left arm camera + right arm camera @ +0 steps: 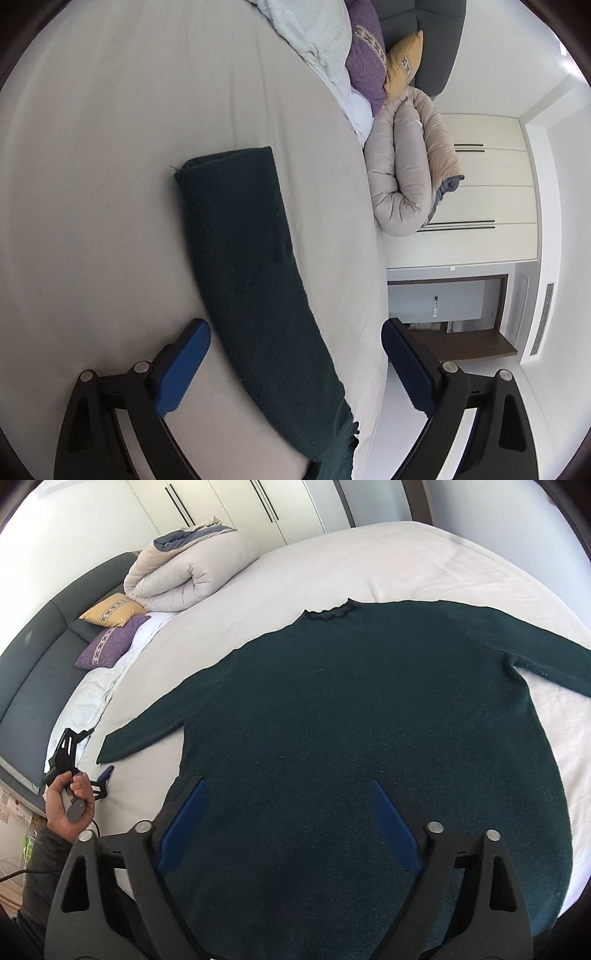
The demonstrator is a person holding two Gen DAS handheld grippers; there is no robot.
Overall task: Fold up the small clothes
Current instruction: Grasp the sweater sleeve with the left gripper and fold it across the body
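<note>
A dark green knit sweater point(354, 716) lies flat on the bed, neck away from me and both sleeves spread out. My right gripper point(290, 819) is open above the sweater's lower body, holding nothing. In the left wrist view the left sleeve point(247, 258) runs from between the jaws out across the sheet. My left gripper point(295, 360) is open, its blue pads on either side of the sleeve and not touching it. The left gripper also shows in the right wrist view point(74, 760), held in a hand beside the sleeve's cuff.
The light sheet point(406, 554) covers the bed. A rolled beige duvet point(184, 576) and purple point(107, 642) and yellow point(112, 613) pillows lie by the grey headboard point(33, 664). White wardrobes point(491, 184) stand past the bed's edge.
</note>
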